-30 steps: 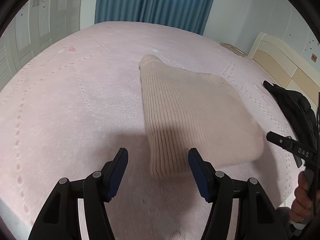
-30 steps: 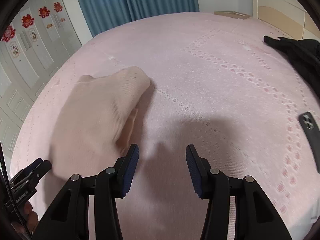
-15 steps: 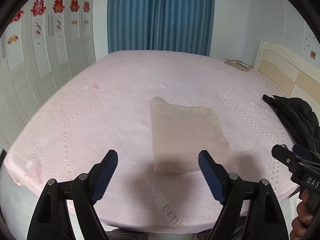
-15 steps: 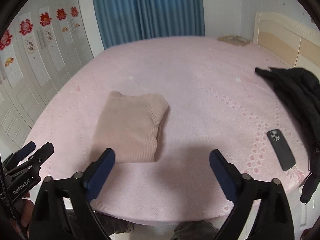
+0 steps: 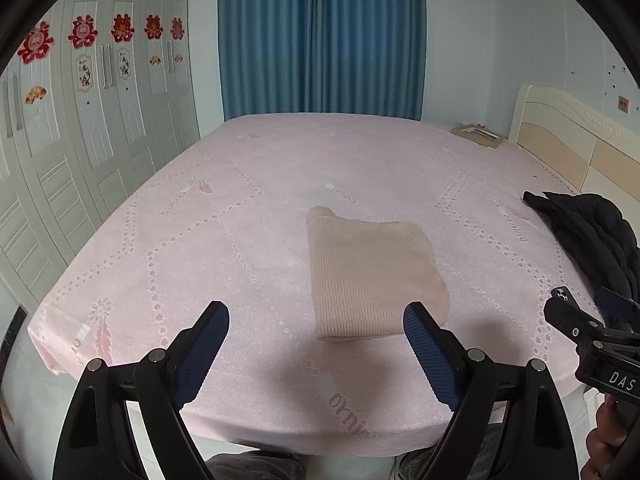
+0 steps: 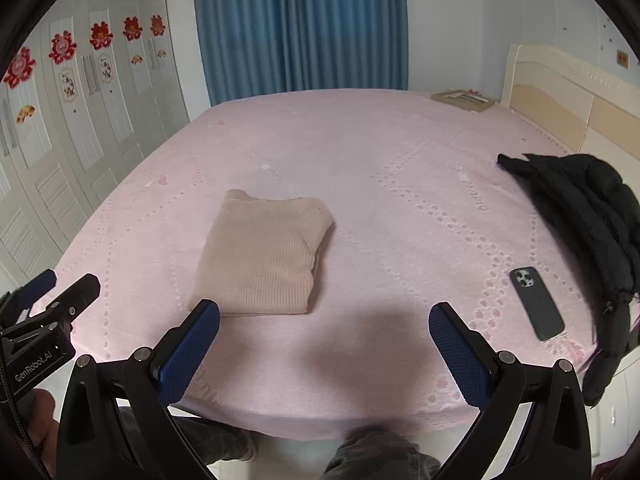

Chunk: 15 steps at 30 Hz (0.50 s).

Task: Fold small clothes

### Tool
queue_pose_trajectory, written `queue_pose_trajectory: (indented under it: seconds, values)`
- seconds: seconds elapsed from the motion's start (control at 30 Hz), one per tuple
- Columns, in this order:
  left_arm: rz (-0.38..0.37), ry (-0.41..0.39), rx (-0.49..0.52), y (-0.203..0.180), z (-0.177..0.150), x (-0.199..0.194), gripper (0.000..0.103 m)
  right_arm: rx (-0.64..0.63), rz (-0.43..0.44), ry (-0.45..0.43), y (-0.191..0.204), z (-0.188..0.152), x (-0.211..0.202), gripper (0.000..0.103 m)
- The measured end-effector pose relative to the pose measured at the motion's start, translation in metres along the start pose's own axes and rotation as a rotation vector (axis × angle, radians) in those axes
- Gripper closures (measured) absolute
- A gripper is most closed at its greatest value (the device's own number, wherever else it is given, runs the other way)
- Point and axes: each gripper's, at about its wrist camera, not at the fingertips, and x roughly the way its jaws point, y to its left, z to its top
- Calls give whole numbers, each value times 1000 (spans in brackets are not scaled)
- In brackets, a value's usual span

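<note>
The left tool (image 5: 316,344) hangs over the near edge of the bed, its two blue-padded jaws spread wide and opening a little further, with nothing between them. The right tool (image 6: 324,338) hangs the same way just to its right, jaws at their widest and also opening, equally empty. Each tool shows at the edge of the other's view, gripped by a hand, and neither touches any cloth.

Beyond the jaws, a beige ribbed knit garment (image 5: 372,272) lies on the pink bed cover (image 5: 200,240). It is folded into a compact, roughly square stack, several layers thick, with a rounded fold along its far left corner. Its edges look mostly even, and the whole piece sits flat near the middle of the bed's front half, well clear of both tools.

To the right, a black padded jacket (image 6: 580,216) lies in a loose heap near the headboard side, and a dark phone (image 6: 536,304) rests face down just beside it. A flat box sits at the far corner of the bed.

Judging by how things lie, this garment's folding looks finished and released. No other small garment waiting to be folded is visible, so the task appears to be at or near its end.
</note>
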Motion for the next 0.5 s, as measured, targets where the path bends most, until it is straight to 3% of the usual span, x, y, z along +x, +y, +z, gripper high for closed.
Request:
queue_pose_trajectory:
  seconds: [0.5]
  values:
    - [-12, 12, -19, 6, 1, 5, 14, 13, 2, 1, -2, 0, 1, 1]
